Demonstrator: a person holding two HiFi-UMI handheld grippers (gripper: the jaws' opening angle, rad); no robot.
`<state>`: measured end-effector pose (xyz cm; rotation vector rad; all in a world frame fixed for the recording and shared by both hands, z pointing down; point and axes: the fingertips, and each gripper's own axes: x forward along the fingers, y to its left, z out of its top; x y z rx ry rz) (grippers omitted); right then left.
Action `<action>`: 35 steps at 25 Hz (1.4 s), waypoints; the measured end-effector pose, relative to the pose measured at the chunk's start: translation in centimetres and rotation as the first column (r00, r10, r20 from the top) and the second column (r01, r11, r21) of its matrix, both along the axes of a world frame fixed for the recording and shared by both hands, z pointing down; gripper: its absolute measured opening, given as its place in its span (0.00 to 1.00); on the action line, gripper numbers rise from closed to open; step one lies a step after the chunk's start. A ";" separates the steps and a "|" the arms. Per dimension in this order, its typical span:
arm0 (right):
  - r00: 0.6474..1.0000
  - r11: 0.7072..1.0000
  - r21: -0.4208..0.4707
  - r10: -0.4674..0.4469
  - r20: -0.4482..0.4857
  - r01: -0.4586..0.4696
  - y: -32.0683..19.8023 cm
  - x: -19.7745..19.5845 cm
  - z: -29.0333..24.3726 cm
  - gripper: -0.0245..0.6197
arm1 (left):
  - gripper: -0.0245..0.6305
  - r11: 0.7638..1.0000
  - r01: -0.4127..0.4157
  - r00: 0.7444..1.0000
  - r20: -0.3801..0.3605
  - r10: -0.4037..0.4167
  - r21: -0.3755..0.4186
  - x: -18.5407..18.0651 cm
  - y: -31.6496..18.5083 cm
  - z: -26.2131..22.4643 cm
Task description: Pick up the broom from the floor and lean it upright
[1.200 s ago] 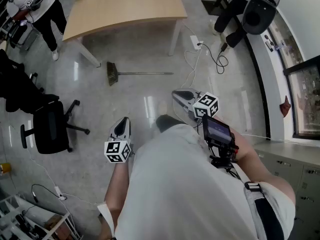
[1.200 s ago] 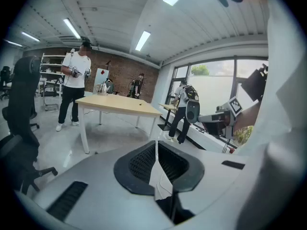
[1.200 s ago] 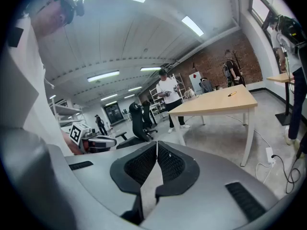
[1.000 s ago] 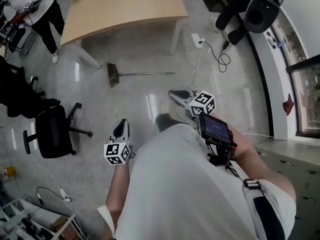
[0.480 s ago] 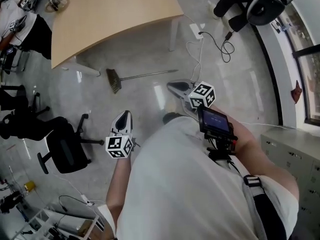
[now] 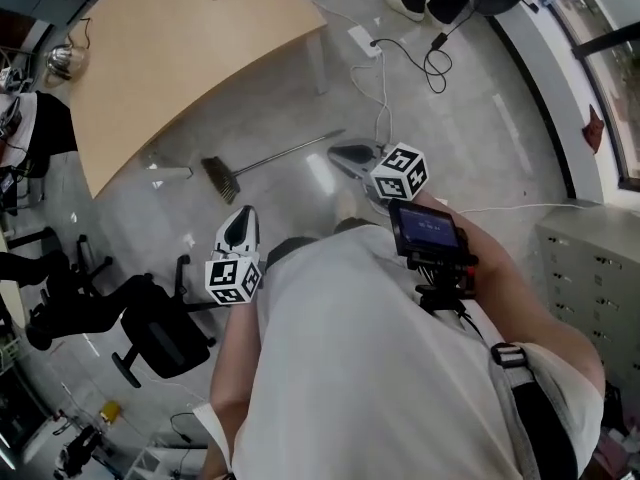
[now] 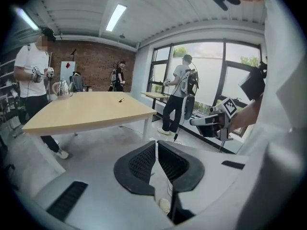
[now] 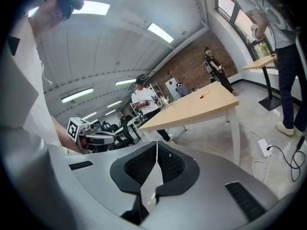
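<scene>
The broom [image 6: 222,177] lies flat on the grey floor beside the table leg. Its brush head points left and its thin handle [image 6: 295,148] runs right and away. My left gripper [image 6: 243,213] hovers just on the near side of the brush head, shut and empty. My right gripper [image 6: 334,152] is near the handle's far end, also shut with nothing in it. In the left gripper view the pads [image 7: 144,161] meet, and in the right gripper view the pads [image 8: 144,163] meet too. Neither gripper view shows the broom.
A wooden table [image 6: 180,58] stands just beyond the broom. A black office chair [image 6: 160,338] is at the near left. Cables and a power strip [image 6: 362,40] lie on the floor to the right, with grey cabinets [image 6: 590,258] further right. People stand around the room.
Both grippers have moved forward and now sit closer to the broom, the left one also higher. The head has turned, so the table swings left. Both jaws stay shut.
</scene>
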<state>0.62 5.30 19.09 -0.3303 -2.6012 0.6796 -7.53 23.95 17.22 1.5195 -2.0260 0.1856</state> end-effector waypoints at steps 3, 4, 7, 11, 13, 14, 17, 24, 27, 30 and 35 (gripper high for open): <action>0.999 0.999 -0.011 0.052 0.014 -0.052 1.1 5.8 -2.7 0.07 | 0.07 0.999 -0.042 0.999 0.033 0.043 -0.017 4.2 1.0 -3.3; 0.997 0.997 -0.016 0.075 0.008 -0.075 1.1 7.0 -2.9 0.07 | 0.07 0.998 -0.065 0.997 0.037 0.066 -0.024 4.8 0.9 -3.6; 0.990 0.989 -0.022 0.143 -0.020 -0.143 0.9 8.4 -2.2 0.07 | 0.07 0.989 -0.143 0.989 0.033 0.145 -0.046 4.5 0.1 -2.5; 0.964 0.966 0.004 0.258 -0.073 -0.258 2.0 7.0 -1.1 0.07 | 0.07 0.953 -0.294 0.955 0.000 0.295 -0.073 1.0 0.5 -0.3; 0.952 0.955 0.011 0.297 -0.076 -0.297 2.8 4.5 -1.1 0.07 | 0.07 0.931 -0.355 0.934 0.004 0.357 -0.086 -1.8 1.1 -0.1; 0.948 0.951 0.008 0.309 -0.071 -0.309 3.0 3.5 -1.2 0.07 | 0.07 0.922 -0.377 0.925 0.008 0.379 -0.092 -2.7 1.0 -0.1; 0.936 0.939 -0.002 0.344 -0.071 -0.345 2.7 3.2 -1.4 0.07 | 0.07 0.896 -0.433 0.901 -0.009 0.435 -0.097 -2.7 -0.4 0.2; 0.905 0.910 0.024 0.414 -0.100 -0.414 1.2 5.4 0.0 0.07 | 0.07 0.831 -0.546 0.837 -0.099 0.538 -0.109 -0.6 -4.6 3.1; 0.880 0.890 0.014 0.453 -0.140 -0.456 3.8 5.7 1.4 0.07 | 0.07 0.782 -0.608 0.794 -0.127 0.595 -0.136 -0.4 -3.0 4.9; 0.858 0.877 0.015 0.473 -0.201 -0.481 6.5 6.4 4.0 0.07 | 0.07 0.725 -0.669 0.743 -0.159 0.650 -0.161 -0.2 -1.3 7.2; 0.847 0.876 -0.001 0.466 -0.255 -0.482 8.3 8.2 8.0 0.07 | 0.07 0.661 -0.719 0.695 -0.209 0.688 -0.216 0.7 -0.3 11.3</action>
